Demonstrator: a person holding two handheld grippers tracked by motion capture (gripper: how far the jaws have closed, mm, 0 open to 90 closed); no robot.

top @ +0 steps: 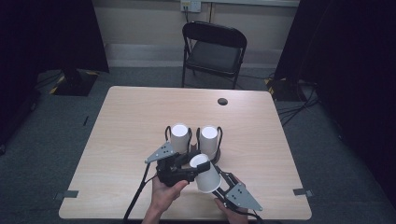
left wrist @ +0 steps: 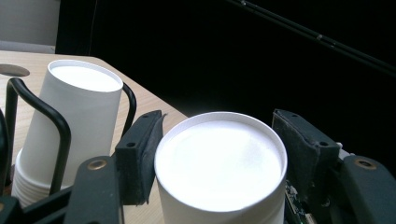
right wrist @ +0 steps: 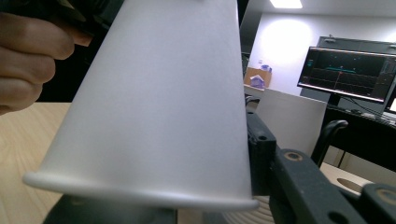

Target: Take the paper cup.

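The white paper cup (top: 205,171) you are working on lies tilted near the near edge of the table (top: 126,116), bottom end pointing toward eleven o'clock and rim toward five o'clock, held up off the wood between both your tools. Your left gripper (top: 187,165) comes at it from nine o'clock and is clenched on the narrow bottom end; in the left gripper view the cup's flat base (left wrist: 219,163) sits squeezed between the two black pads (left wrist: 140,154). Your right gripper (top: 219,179) reaches in from five o'clock and grasps the wide end of the same cup, one pad (right wrist: 259,154) pressed flat against the cup's wall (right wrist: 154,102) just above the rolled rim. Your left hand (top: 166,193) wraps the left tool's body, and your right hand (top: 231,210) holds the other. Just past the cup, at twelve o'clock, two stacks of upside-down cups stand side by side in black wire holders: the left stack (top: 179,137) and the right stack (top: 208,141). Farther out, beyond the table's far edge, a black folding chair (top: 214,51) stands.
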